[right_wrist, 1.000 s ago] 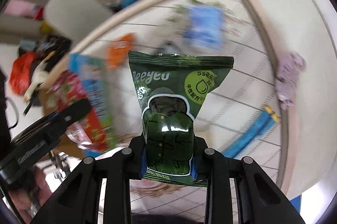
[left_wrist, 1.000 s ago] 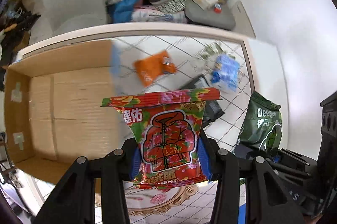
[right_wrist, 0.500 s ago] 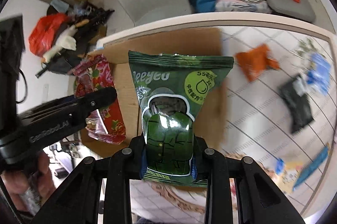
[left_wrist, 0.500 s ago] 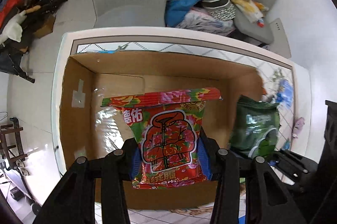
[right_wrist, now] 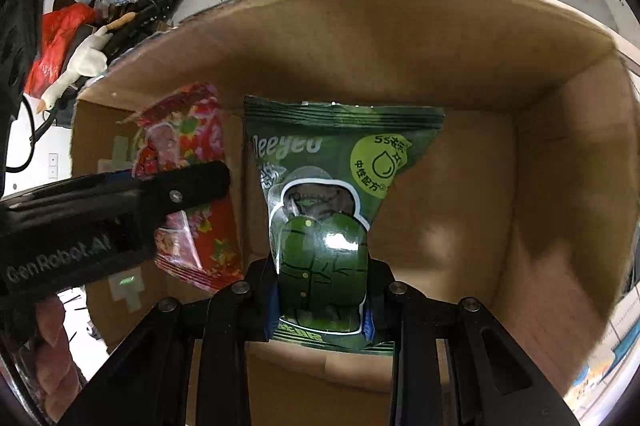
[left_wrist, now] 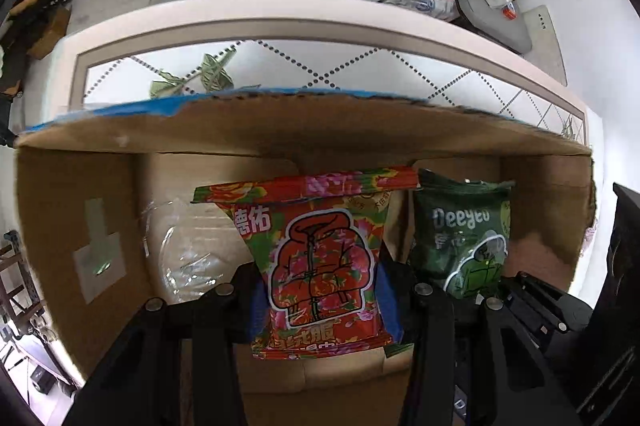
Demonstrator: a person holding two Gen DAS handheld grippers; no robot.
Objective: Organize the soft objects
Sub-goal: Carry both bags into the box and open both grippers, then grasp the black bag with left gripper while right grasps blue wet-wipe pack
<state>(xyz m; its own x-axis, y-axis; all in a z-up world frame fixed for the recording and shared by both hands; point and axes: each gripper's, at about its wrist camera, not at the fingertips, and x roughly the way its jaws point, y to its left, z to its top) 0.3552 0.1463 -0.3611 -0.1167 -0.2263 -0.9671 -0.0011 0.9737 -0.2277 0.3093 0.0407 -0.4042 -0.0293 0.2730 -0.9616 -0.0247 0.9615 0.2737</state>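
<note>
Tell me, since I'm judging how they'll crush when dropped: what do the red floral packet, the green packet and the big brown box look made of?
Red floral packet: seemingly thin plastic film, printed, crimped top seam. Green packet: glossy plastic film, bright glare on its front, soft-looking fill. Big brown box: matte corrugated cardboard, judging by its ragged edge and taped flaps.

bright daylight | glare on green packet (right_wrist: 324, 246) | fisheye edges warped, dark | slight blur
</note>
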